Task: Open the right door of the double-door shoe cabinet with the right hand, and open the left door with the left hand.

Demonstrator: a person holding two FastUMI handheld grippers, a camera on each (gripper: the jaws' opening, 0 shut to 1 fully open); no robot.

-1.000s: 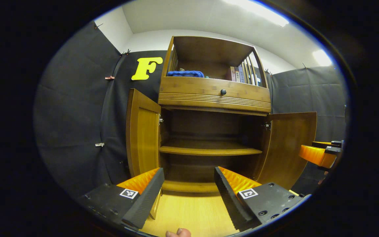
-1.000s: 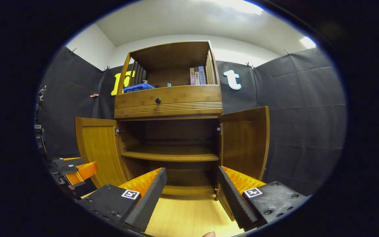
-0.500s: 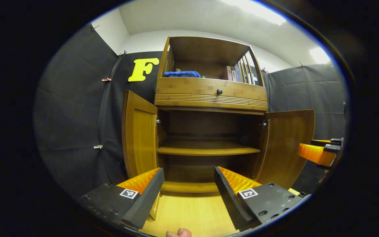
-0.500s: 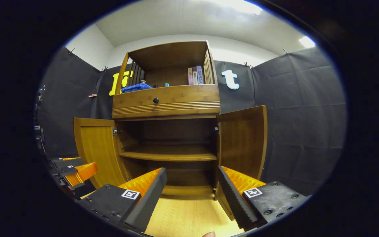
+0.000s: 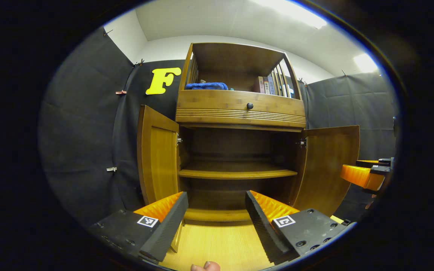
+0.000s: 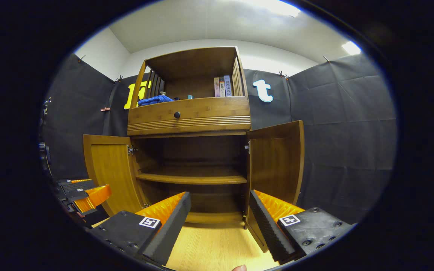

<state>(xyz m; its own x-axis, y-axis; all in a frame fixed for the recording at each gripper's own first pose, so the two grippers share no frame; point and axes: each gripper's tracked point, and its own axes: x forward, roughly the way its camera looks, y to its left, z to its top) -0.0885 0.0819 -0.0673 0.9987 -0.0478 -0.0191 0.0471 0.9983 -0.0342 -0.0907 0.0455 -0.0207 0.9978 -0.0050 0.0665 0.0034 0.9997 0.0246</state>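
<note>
The brown wooden shoe cabinet (image 5: 239,113) (image 6: 188,114) stands ahead with both lower doors swung wide. Its left door (image 5: 158,158) (image 6: 107,169) and right door (image 5: 330,165) (image 6: 277,162) stick out toward me, baring one inner shelf (image 5: 236,173) (image 6: 192,178) with nothing on it. My left gripper (image 5: 216,218) is open, low in front of the cabinet, holding nothing. My right gripper (image 6: 220,220) is also open, back from the right door. In the left gripper view the right gripper (image 5: 364,175) shows at the far right; in the right gripper view the left gripper (image 6: 83,194) shows at the lower left.
A drawer with a black knob (image 5: 249,106) (image 6: 177,114) sits above the doors. The open top shelf holds a blue cloth (image 5: 206,86) (image 6: 156,100) and a few books (image 6: 222,87). Light wooden floor (image 5: 217,244) (image 6: 209,244) lies below. A fingertip (image 5: 205,266) shows at the bottom edge.
Both views have drifted slightly, so the cabinet sits a little further left and looks marginally smaller. Doors stay wide, and both grippers stay open.
</note>
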